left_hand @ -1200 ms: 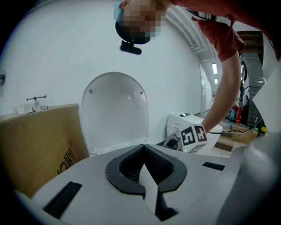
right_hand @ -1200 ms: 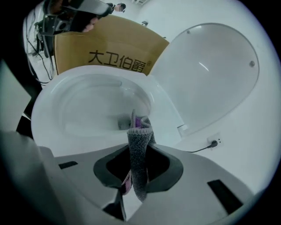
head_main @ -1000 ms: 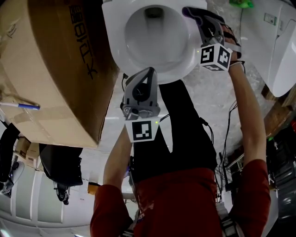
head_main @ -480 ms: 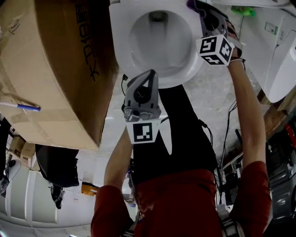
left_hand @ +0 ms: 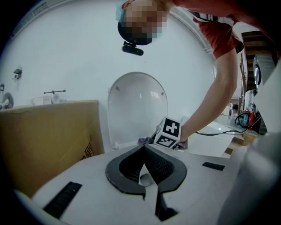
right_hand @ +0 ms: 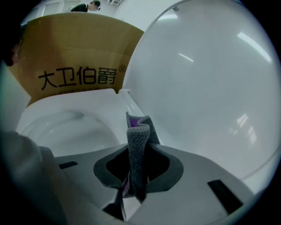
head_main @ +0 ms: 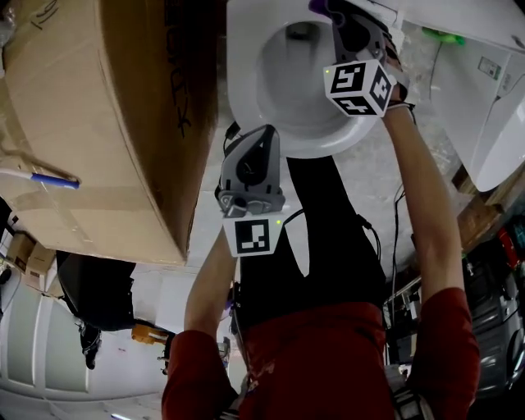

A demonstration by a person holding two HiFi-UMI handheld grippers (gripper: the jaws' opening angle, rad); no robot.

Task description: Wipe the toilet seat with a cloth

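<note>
Right arm: stretched out nearly straight over the bowl, red sleeve at the upper arm, forearm bare; its tool is angled down at the far right side of the rim
Left arm: bent at the elbow and held close to the body; its tool is pitched slightly down, short of the near edge of the toilet
Right gripper: jaws clamped on a grey cloth with a purple inner face, folded and standing up out of the pads; purple fold also shows at the tip in the head view
Cloth position: free end is at the back of the toilet seat, right beside the foot of the raised lid; contact with the seat not resolvable
Left gripper: jaws closed together, nothing between the pads, touching nothing
Left gripper position: just in front of the near rim, apart from it, well apart from the right gripper
Cardboard box: one, printed side facing the toilet, standing just beside it on the person's left
Toilet count: one seat down, one lid up
Gripper count: two, one marker cube on each
Cloth count: one
</note>
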